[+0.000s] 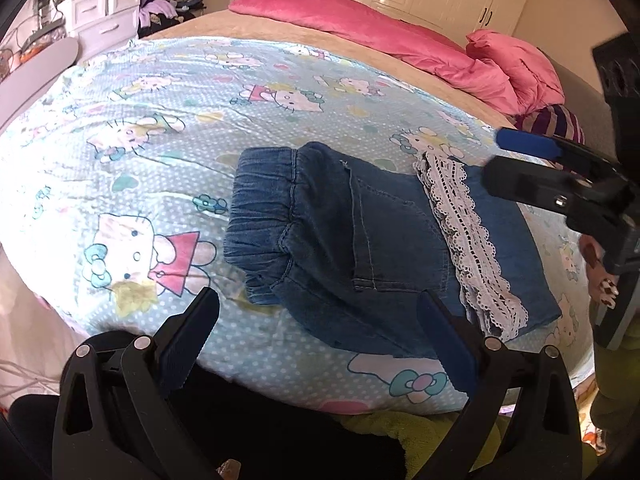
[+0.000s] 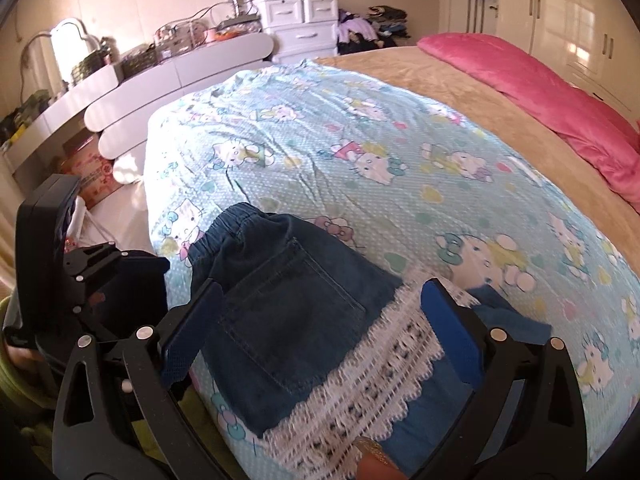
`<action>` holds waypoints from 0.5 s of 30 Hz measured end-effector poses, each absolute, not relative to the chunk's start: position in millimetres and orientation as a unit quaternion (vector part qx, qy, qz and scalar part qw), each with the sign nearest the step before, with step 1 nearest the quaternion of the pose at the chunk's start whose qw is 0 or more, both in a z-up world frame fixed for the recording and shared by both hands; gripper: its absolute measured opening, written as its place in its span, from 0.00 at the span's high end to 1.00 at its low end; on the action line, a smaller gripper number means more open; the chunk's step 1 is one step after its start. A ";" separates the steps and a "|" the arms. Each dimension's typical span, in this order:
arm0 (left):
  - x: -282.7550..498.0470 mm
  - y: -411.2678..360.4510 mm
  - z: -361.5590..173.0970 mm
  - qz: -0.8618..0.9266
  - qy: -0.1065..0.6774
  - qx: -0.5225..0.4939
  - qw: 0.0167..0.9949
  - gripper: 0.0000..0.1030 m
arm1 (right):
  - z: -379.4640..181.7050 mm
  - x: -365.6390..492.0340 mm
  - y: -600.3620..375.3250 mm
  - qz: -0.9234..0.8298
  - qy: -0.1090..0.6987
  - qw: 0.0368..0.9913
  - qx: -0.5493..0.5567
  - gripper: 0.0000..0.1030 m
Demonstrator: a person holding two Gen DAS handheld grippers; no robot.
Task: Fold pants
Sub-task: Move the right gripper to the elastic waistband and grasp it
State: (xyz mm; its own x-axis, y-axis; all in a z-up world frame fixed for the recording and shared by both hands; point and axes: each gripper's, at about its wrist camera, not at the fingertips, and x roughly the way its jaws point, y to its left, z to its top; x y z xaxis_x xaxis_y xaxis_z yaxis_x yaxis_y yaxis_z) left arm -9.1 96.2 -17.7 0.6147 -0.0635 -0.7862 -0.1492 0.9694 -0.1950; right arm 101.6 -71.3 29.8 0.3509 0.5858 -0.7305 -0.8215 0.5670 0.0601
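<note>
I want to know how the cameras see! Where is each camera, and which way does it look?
Left wrist view: sits on the left gripper, looks across the small folded dark blue denim pants toward the pink blanket; its own open fingers show, and the right gripper at right.
Right wrist view: sits on the right gripper, looks over the pants toward the white drawer chest; its own open fingers show.
Both share the pants, their white lace trim and the blue cartoon-cat bedsheet.
</note>
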 end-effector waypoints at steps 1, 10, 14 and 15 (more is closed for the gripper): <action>-7.6 96.7 -19.9 0.024 0.440 -0.123 0.889 0.04 | 27.8 103.9 -63.8 0.443 0.369 0.800 -0.166 0.09; 1.3 105.8 -29.1 0.010 0.430 -0.162 0.888 0.05 | 10.4 115.3 -12.9 0.467 0.387 0.766 -0.215 0.09; 5.3 115.1 -38.2 0.006 0.434 -0.193 0.880 0.06 | 4.8 117.6 6.2 0.493 0.398 0.741 -0.222 0.09; 6.1 116.7 -40.4 0.005 0.435 -0.198 0.878 0.06 | 1.5 118.0 13.6 0.497 0.398 0.735 -0.231 0.09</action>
State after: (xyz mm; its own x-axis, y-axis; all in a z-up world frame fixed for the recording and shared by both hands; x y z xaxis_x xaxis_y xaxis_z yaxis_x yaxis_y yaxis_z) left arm 6.1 116.7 -40.4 0.6221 -0.1633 -0.7657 -0.1816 0.9212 -0.3440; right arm 118.0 13.6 1.5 0.1886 0.5466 -0.8159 -0.9152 0.3992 0.0559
